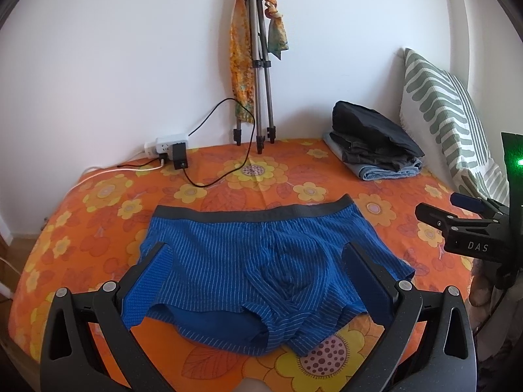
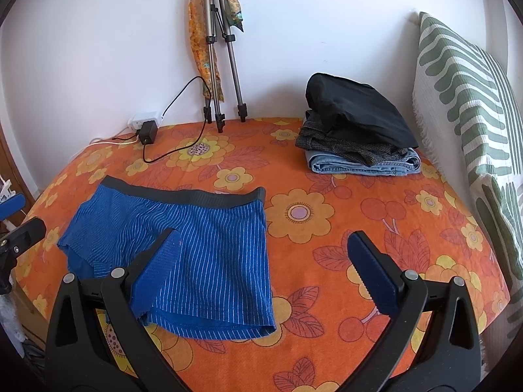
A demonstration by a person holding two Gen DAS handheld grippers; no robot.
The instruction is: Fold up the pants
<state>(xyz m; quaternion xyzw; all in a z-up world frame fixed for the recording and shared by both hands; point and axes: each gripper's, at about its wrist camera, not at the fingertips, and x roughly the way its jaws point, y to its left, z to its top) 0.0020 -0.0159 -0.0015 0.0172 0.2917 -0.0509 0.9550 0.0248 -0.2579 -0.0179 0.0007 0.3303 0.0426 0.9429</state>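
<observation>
The blue striped boxer briefs [image 1: 261, 261] lie flat, waistband far, centred before the left gripper [image 1: 258, 277]; both grippers, the right gripper [image 2: 264, 271] too, gape empty.

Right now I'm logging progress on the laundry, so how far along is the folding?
Done: a folded stack of dark and denim garments sits at the far side of the orange floral bedspread. In hand: nothing; the left gripper and right gripper are both open above the blue pinstriped shorts with a grey waistband. Left: the shorts lie flat, unfolded, so every fold remains.
</observation>
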